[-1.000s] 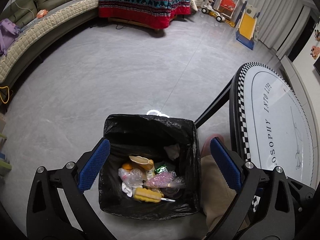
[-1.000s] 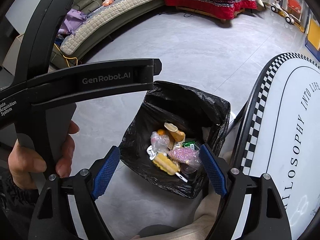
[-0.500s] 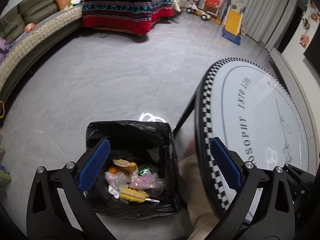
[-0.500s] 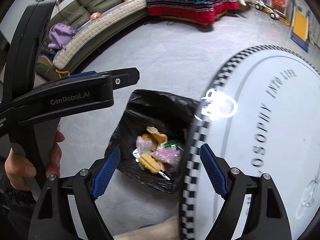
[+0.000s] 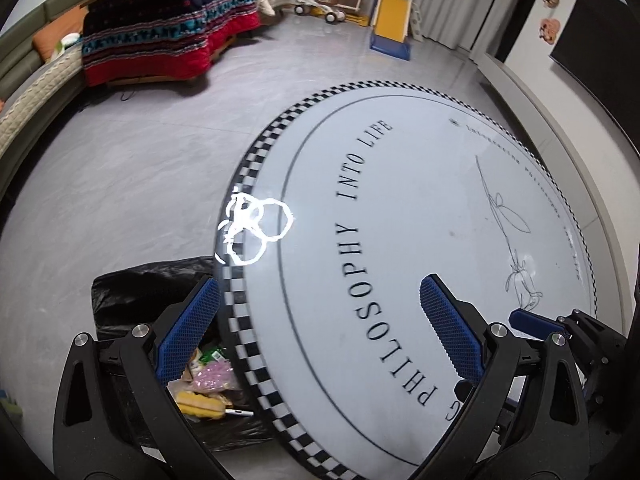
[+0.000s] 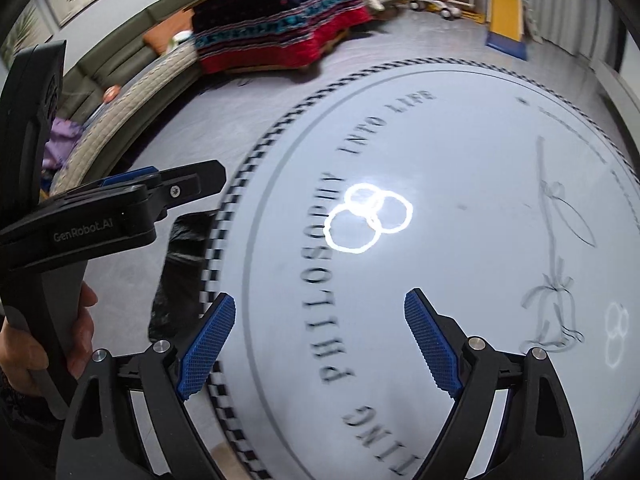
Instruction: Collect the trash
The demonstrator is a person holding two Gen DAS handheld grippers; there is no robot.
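left tongs (image 5: 320,316): jaws apart, empty, hovering over desk edge | right tongs (image 6: 320,340): jaws opening, nothing between them, probably ready for a next pick | round white desk (image 5: 420,220): bare, no trash visible on it | black-lined trash bin (image 5: 132,292): beside the desk on the floor, within easy reach, holding wrappers (image 5: 210,376) | beyond: red patterned blanket (image 5: 168,40), toy slide (image 5: 390,26).

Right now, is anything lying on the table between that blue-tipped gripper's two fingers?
No. In the right wrist view, only bare white tabletop with printed lettering shows between the opening right gripper fingers.
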